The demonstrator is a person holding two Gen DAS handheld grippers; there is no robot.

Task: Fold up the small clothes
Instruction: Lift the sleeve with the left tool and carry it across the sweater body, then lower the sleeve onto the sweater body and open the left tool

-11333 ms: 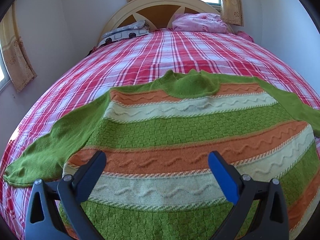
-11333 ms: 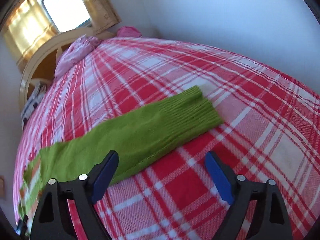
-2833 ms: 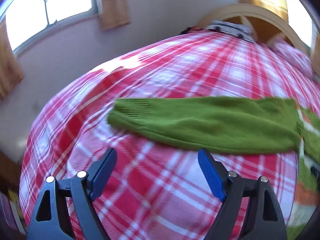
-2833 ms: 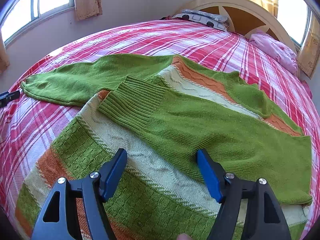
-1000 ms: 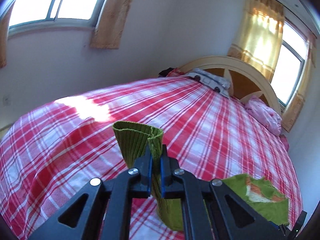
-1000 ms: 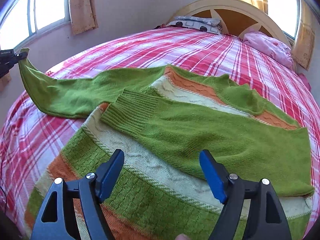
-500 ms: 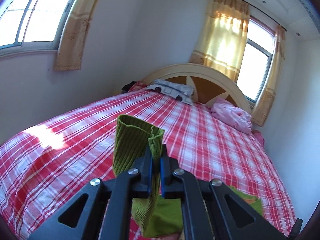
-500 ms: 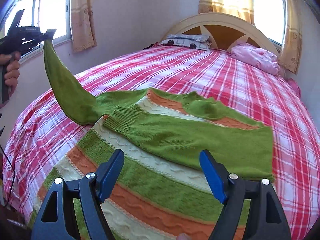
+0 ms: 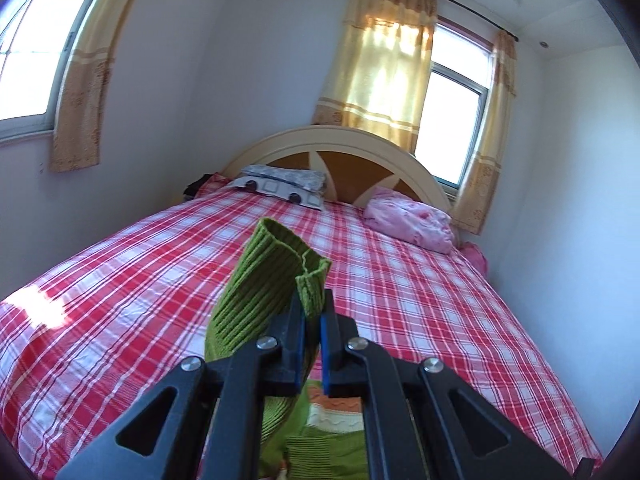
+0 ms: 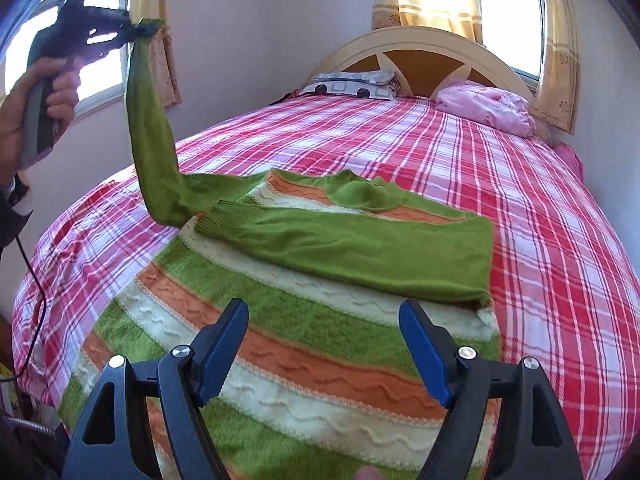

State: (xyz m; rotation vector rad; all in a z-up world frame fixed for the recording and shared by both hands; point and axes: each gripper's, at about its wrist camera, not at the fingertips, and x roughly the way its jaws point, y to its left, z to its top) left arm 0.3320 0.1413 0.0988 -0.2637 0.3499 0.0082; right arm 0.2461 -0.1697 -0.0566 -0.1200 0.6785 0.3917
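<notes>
A: Why was the left gripper (image 9: 311, 322) raised?
B: Jaws clamped on the cuff (image 9: 280, 264), lifting that sleeve (image 10: 150, 128) clear, probably to fold across the sweater (image 10: 280, 340) lying on the bed (image 10: 540, 208).
A: Right gripper (image 10: 324, 346)?
B: Wide open, empty, above the hem.

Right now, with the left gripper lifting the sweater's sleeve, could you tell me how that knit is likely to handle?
Probably floppy: the sleeve hangs limp from the left gripper and bends where it meets the sweater. It likely grips well, since the ribbed cuff stays pinched. Thick knit suggests some weight, so it may drag.
</notes>
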